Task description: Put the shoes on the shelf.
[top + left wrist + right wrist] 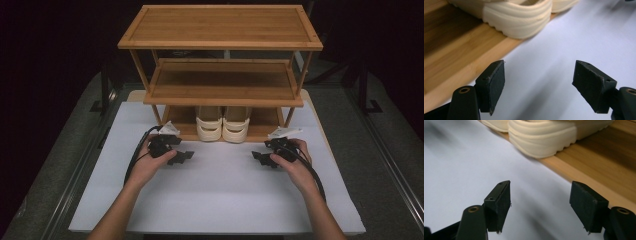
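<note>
The pair of cream shoes point(223, 123) stands side by side on the lowest shelf of the bamboo rack point(220, 27), at the middle of that shelf's front edge, with thick ribbed soles facing the person. Each shoe's long axis runs front to back, into the rack. The left shoe point(519, 17) and right shoe point(544, 137) are touching or nearly so.

The shoes lie beyond and between the two grippers. The left gripper point(180, 157) rests on the white surface point(220, 200) near the rack's front left post, jaws apart and empty; in the left gripper view the left shoe sits ahead and off to the upper left. The right gripper point(262, 158) rests near the front right post, jaws likewise apart and empty, with the right shoe ahead. Both appear about equally near, each closest to the shoe on its own side.

Judgement: each gripper must advance forward and inward to close across its shoe.
</note>
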Available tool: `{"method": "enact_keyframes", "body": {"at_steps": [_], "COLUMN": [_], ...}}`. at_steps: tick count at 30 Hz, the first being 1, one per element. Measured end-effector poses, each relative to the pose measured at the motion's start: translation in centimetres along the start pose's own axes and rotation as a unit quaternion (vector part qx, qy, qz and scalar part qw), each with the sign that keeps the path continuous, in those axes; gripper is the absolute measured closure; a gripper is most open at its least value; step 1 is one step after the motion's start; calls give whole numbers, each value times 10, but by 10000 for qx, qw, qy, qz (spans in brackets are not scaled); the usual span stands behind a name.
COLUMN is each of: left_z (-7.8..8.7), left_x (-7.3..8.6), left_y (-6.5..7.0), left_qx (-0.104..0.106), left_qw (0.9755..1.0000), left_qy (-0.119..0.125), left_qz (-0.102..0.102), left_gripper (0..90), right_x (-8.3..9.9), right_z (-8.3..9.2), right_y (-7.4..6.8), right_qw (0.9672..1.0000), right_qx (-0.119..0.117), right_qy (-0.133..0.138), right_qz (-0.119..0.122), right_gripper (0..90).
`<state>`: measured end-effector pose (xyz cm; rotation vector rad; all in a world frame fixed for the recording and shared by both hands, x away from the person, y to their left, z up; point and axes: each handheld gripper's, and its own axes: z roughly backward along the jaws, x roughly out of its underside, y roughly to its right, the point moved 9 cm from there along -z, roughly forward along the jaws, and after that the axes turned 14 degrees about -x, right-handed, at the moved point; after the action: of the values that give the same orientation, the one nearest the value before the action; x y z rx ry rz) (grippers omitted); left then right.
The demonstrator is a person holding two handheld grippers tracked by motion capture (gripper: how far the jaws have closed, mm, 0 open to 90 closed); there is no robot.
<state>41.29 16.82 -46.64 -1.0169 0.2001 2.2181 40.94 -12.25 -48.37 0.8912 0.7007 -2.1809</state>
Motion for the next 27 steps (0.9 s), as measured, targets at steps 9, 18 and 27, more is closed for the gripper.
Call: {"method": "enact_keyframes", "body": {"at_steps": [9,18,27], "left_z": [35,64,67], "left_x": [35,87,123], "left_y": [-3,-10,-12], "left_qx": [3,-273,-376], "left_qw": [10000,9992,9982], "left_qy": [1,-285,-448], "left_qz": [64,104,140], "left_gripper": [256,255,243], "right_x": [35,80,103], "right_z": [40,68,67], "right_y": [-11,-14,-12], "right_qw": [9999,9996,9989], "right_qx": [26,239,374], "right_qy": [119,-92,-234], "right_qz": [-60,-130,-159], "right_gripper": [321,314,288]}}
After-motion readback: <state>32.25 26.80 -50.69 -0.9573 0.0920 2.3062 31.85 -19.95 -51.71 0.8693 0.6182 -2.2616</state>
